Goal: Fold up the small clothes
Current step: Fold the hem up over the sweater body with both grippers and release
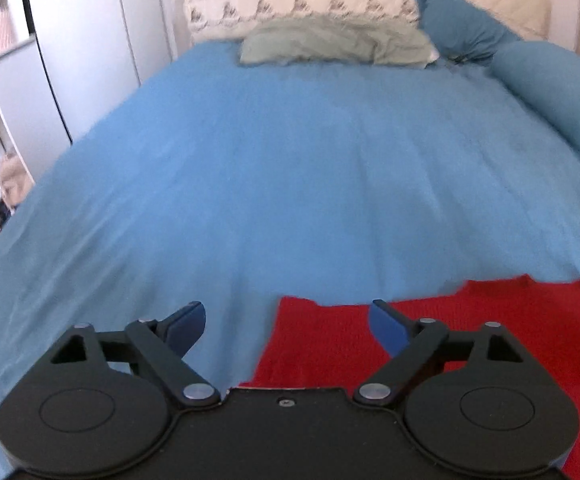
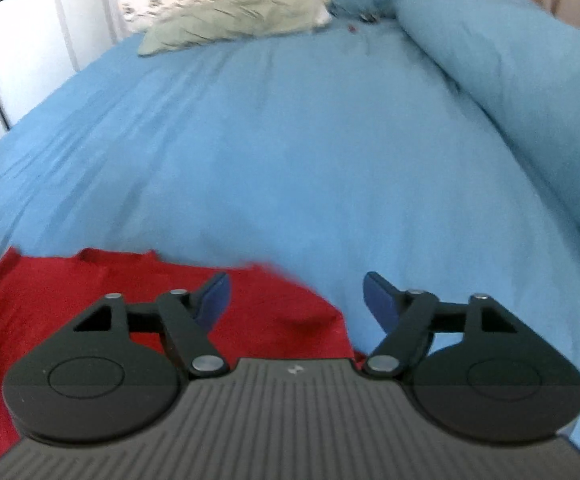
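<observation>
Blue bedspread [image 1: 290, 168] lies wide and bare ahead; green pillow [image 1: 330, 44] at headboard end, blue bolster [image 2: 510, 80] walls right side.

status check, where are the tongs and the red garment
Left tongs open, empty. Right tongs open, empty. Red garment flat on blue bedspread, beneath both, not gripped. Nothing in the way.

A bed covered by a blue sheet [image 1: 290, 168] carries 1 red garment [image 1: 490, 340] spread flat at its near edge, well apart from the pale green pillow [image 1: 330, 44] and blue pillows [image 1: 462, 24] at the head.
</observation>
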